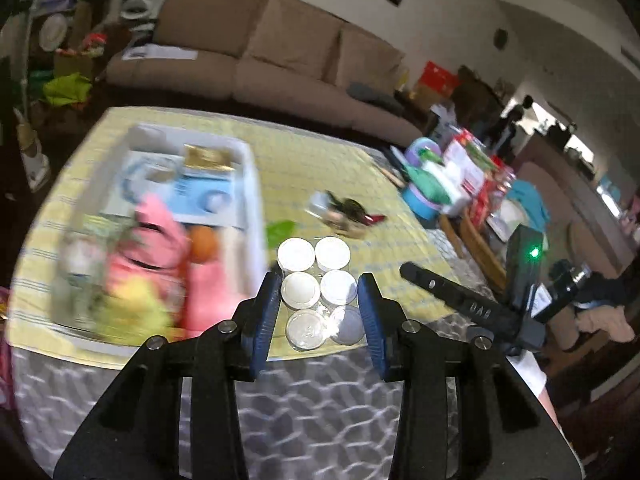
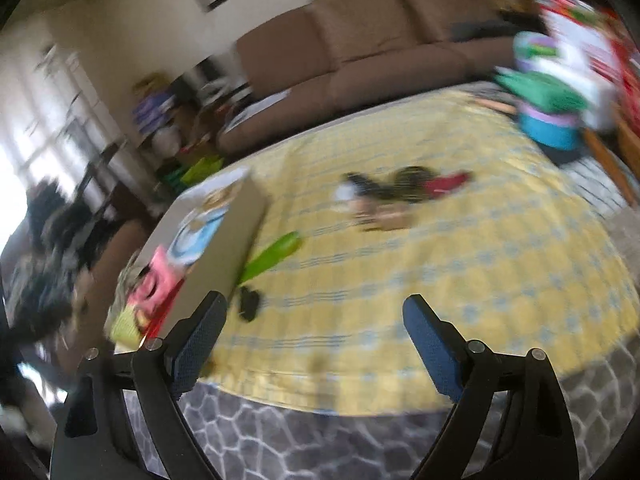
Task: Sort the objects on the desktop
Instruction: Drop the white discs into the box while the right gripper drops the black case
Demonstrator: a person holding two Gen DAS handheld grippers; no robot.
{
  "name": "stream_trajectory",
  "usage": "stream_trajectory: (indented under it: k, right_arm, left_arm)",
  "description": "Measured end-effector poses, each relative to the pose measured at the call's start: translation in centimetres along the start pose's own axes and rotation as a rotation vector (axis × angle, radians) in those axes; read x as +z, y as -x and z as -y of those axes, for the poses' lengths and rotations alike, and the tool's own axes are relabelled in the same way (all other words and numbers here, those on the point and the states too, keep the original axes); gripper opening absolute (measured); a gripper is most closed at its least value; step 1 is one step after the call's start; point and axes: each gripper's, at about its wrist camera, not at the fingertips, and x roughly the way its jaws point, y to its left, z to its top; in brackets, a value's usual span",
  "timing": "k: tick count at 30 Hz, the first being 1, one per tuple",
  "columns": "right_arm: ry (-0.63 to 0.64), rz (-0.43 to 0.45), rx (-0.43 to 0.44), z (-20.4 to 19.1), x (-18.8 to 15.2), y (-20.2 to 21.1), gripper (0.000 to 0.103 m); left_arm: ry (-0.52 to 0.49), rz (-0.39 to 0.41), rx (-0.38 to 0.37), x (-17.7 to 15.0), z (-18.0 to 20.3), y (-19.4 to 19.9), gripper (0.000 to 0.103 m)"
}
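OK, your left gripper [image 1: 318, 286] is clamped on the six-can pack [image 1: 320, 290], just right of the white bin [image 1: 252, 184]. The bin holds a pink toy [image 1: 160, 240], an orange [image 1: 203, 243] and blurred packets. Your right gripper [image 2: 316, 320] is open, empty.

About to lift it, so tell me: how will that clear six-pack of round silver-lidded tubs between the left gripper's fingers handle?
The six-pack looks plastic-wrapped, so probably slippery and liable to flex between rows. It lies flat, so rolling seems unlikely. The left gripper brackets only its middle.
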Motion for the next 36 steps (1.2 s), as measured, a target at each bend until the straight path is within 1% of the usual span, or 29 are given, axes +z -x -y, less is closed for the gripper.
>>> stream_trajectory:
  k: [2,3,4,5,6,7,8,9,11,13,14,15,16,17,18,19,21,22,24,26,28,31,33,34,36]
  right_arm:
    - [0.115,-0.023,0.002,-2.4,0.3,-1.8,0.090]
    - [0.196,-0.045,0.015,-3.9,0.5,-3.3,0.087]
    - [0.234,-0.066,0.024,-4.8,0.5,-4.4,0.085]
    - [0.258,-0.089,0.024,-5.4,0.4,-5.6,0.080]
    - [0.270,-0.119,0.013,-5.9,0.3,-6.9,0.073]
    - [0.267,-0.158,-0.003,-6.2,0.2,-8.5,0.068]
    - [0.256,-0.182,-0.002,-6.2,-0.1,-9.6,0.060]
    - [0.239,-0.205,-0.002,-6.3,-0.3,-10.8,0.057]
    - [0.202,-0.228,0.003,-6.2,-0.6,-12.3,0.057]
    - [0.183,-0.226,0.000,-6.2,-1.1,-13.3,0.057]
    - [0.181,-0.228,-0.011,-6.3,-1.1,-13.6,0.054]
    - [0.180,-0.234,-0.025,-6.3,-1.2,-14.0,0.048]
    - [0.187,-0.233,-0.041,-6.4,-1.3,-14.3,0.043]
    - [0.204,-0.224,-0.062,-6.5,-1.3,-14.3,0.029]
    - [0.220,-0.222,-0.083,-6.5,-1.2,-14.4,0.021]
    - [0.221,-0.224,-0.093,-6.4,-1.1,-14.4,0.021]
    - [0.184,-0.232,-0.087,-5.6,-0.5,-13.9,0.021]
    - [0.172,-0.232,-0.099,-5.3,-0.3,-13.5,0.021]
    - [0.149,-0.206,-0.099,-5.0,0.6,-12.2,0.021]
    - [0.130,-0.173,-0.064,-5.4,1.6,-10.6,0.021]
    - [0.125,-0.137,-0.014,-6.6,2.6,-9.2,0.021]
    - [0.143,-0.109,0.100,-9.9,3.7,-8.0,0.021]
    - [0.186,-0.140,0.135,-12.1,3.6,-8.1,0.021]
    - [0.214,-0.162,0.134,-13.0,3.4,-8.4,0.021]
    - [0.272,-0.218,0.101,-14.7,2.6,-9.2,0.021]
  left_arm:
    - [0.004,0.009,0.027,0.6,-1.6,1.0,0.037]
    - [0.011,0.011,0.037,0.8,-2.4,1.4,0.037]
    - [0.021,0.014,0.047,0.9,-3.3,1.8,0.037]
    - [0.027,0.020,0.058,1.1,-3.9,2.0,0.037]
    - [0.031,0.024,0.066,1.1,-4.5,2.1,0.037]
    - [0.041,0.024,0.071,1.2,-5.3,2.0,0.037]
    - [0.054,0.025,0.073,1.3,-6.0,2.0,0.037]
    - [0.062,0.026,0.076,1.2,-6.7,1.9,0.037]
    - [0.073,0.025,0.079,1.2,-7.8,1.9,0.037]
    - [0.080,0.025,0.076,1.3,-8.6,1.7,0.037]
    - [0.078,0.022,0.078,1.2,-8.9,1.6,0.037]
    - [0.078,0.020,0.078,1.3,-9.1,1.4,0.037]
    - [0.079,0.014,0.074,1.4,-9.3,1.2,0.037]
    - [0.080,0.007,0.072,1.4,-9.5,0.9,0.037]
    - [0.080,-0.001,0.070,1.5,-9.7,0.6,0.037]
    - [0.078,-0.007,0.069,1.4,-9.7,0.3,0.037]
    - [0.079,-0.017,0.067,1.6,-10.0,-0.2,0.037]
    - [0.090,-0.022,0.060,1.8,-10.4,-0.4,0.037]
    - [0.105,-0.033,0.052,2.2,-11.1,-0.9,0.037]
    - [0.110,-0.041,0.052,2.6,-11.6,-1.3,0.037]
    - [0.109,-0.053,0.053,2.9,-11.8,-1.9,0.037]
    - [0.100,-0.075,0.042,3.0,-11.3,-3.0,0.037]
    - [0.092,-0.089,0.040,2.8,-10.9,-3.5,0.037]
    - [0.092,-0.096,0.039,2.6,-10.8,-3.7,0.037]
    - [0.090,-0.113,0.032,2.1,-10.5,-4.1,0.037]
